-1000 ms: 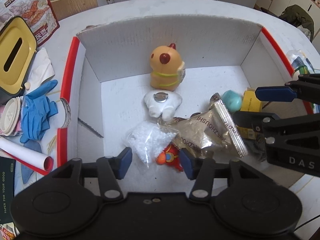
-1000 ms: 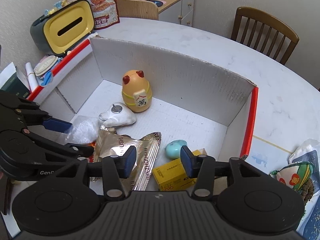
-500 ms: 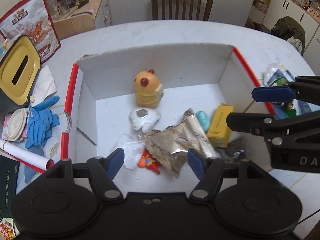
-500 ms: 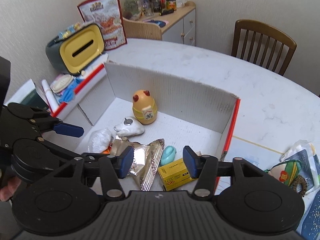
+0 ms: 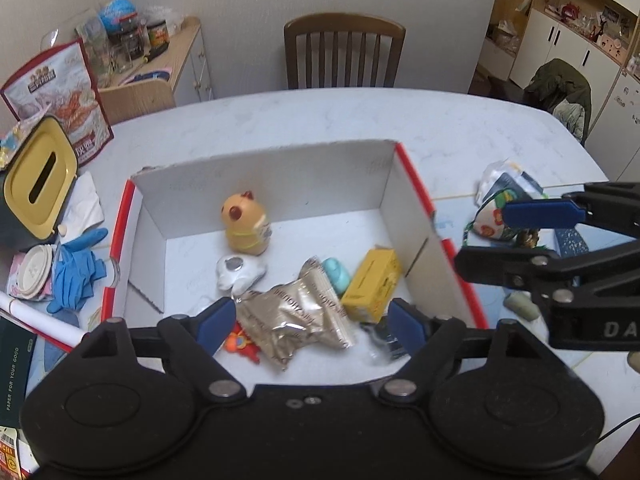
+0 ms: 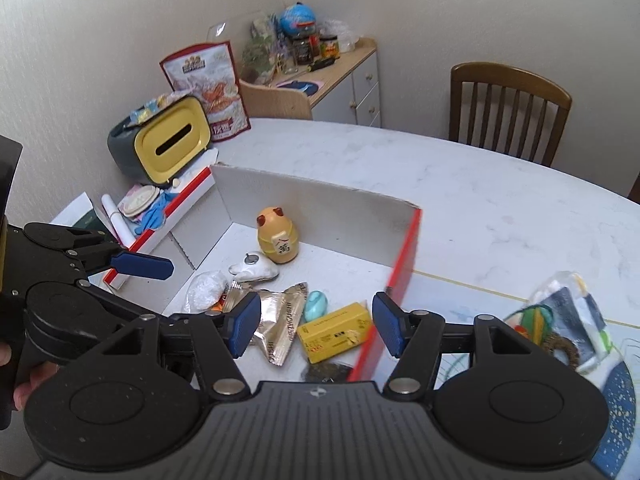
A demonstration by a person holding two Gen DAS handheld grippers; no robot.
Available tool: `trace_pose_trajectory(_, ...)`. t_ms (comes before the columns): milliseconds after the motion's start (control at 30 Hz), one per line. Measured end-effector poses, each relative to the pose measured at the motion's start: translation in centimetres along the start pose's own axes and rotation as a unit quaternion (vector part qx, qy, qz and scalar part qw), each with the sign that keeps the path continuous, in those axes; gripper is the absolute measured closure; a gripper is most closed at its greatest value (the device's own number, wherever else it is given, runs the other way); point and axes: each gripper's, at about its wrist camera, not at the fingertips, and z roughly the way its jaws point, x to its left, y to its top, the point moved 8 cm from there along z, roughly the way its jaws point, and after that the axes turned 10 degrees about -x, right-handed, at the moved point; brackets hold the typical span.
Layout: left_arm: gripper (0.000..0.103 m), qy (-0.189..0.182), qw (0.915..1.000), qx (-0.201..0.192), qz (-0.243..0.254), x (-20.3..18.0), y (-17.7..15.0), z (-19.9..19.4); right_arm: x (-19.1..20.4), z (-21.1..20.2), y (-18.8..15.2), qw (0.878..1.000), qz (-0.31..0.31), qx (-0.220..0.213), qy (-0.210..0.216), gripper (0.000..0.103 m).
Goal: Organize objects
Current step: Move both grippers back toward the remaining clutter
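Note:
A white cardboard box (image 5: 416, 184) with red edges holds an orange round figure (image 5: 245, 224), a white toy (image 5: 238, 276), a foil snack packet (image 5: 296, 316), a teal egg (image 5: 337, 275), a yellow carton (image 5: 372, 290) and a small red toy (image 5: 240, 346). A clear bag of white bits (image 6: 206, 290) lies at the box's near left. My left gripper (image 5: 311, 326) hovers above the near side, jaws opening, nothing between them. My right gripper (image 6: 316, 324) hangs over the box's right wall, jaws also opening and empty.
Left of the box lie a yellow-lidded tissue holder (image 5: 36, 176), blue gloves (image 5: 76, 272), a paper roll and a red snack bag (image 5: 60, 96). A patterned pouch pile (image 5: 496, 220) sits to the right. A wooden chair (image 5: 344, 52) stands behind the table.
Both grippers rose and drew back from the box, and their jaws spread wider. The box's contents lie where they were.

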Motion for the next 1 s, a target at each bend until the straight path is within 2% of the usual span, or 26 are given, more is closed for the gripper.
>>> trace_pose_trajectory(267,0.017,-0.003,0.9996,-0.028,-0.01,-2.8,0.5,-1.2,-2.7,-3.5,-0.6,1.0,0.014,-0.017,0.002,0.038)
trace_pose_trajectory(567,0.013,-0.017,0.999,-0.038,-0.012,-6.6,0.5,-1.8,-6.2,-7.1,-1.8,0.999,0.02,-0.032,-0.001,0.034)
trace_pose_trajectory(700,0.011,-0.026,0.9988,-0.04,-0.009,-8.5,0.4,-1.8,-8.4,-8.9,-2.6,0.999,0.019,-0.042,-0.013,0.027)
trace_pose_trajectory(767,0.004,-0.028,0.9986,-0.043,-0.008,-9.4,0.3,-1.8,-9.7,-9.7,-3.0,0.999,0.02,-0.044,-0.022,0.025)
trace_pose_trajectory(833,0.002,-0.032,0.9983,-0.048,-0.008,-10.3,0.3,-1.7,-11.1,-10.3,-3.5,0.998,0.019,-0.046,-0.036,0.023)
trace_pose_trajectory(1000,0.001,-0.041,0.9981,-0.045,0.002,-13.0,0.0,-0.9,-14.2,-11.1,-5.5,0.997,0.029,-0.04,-0.055,0.022)
